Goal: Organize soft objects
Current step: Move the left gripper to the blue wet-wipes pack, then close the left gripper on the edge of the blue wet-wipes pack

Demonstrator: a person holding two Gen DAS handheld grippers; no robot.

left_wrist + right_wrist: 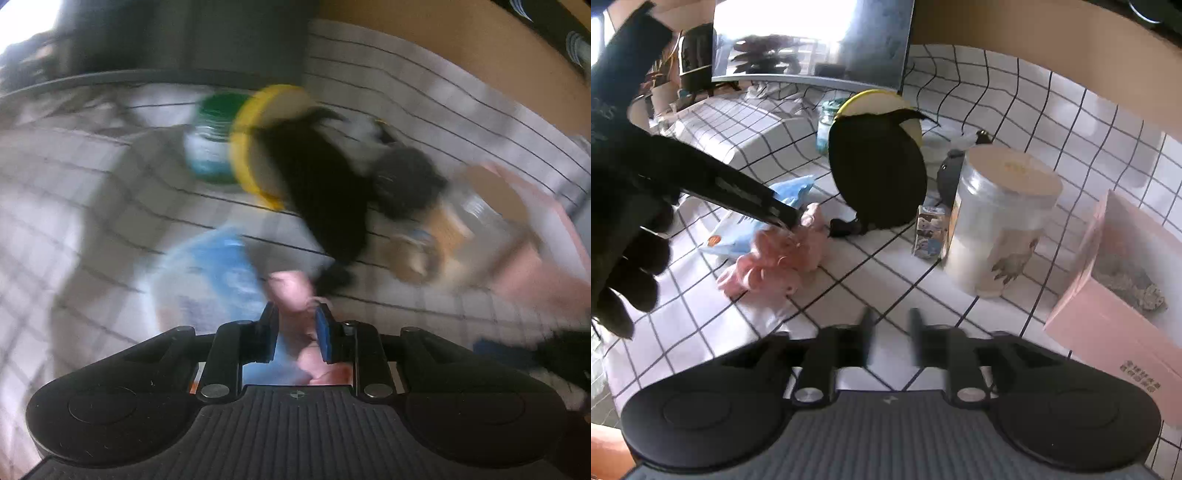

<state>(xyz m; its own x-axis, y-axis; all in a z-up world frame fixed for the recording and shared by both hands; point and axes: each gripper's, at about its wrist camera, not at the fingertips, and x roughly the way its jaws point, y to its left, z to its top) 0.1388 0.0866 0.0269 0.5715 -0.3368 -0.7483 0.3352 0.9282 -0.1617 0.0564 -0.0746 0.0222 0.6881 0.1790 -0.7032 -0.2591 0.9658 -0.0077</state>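
A pink plush toy (pixel 779 258) lies on the checked tablecloth (pixel 871 266), left of centre in the right wrist view. My left gripper (pixel 297 325) is shut on the pink toy (pixel 291 291); it also shows in the right wrist view (pixel 786 218), its tip at the toy's top. The left wrist view is heavily blurred. A black and yellow plush (pixel 879 166) stands behind the toy and shows in the left view (pixel 314 184). My right gripper (pixel 890 332) hovers over bare cloth with a narrow gap between its blurred fingers and holds nothing.
A blue and white packet (pixel 768 218) lies beside the pink toy. A clear jar with a cream lid (pixel 997 218), a small printed carton (pixel 929 230), a pink box (pixel 1123 295) and a green-lidded jar (pixel 214 140) stand nearby. A mirror (pixel 812 40) leans at the back.
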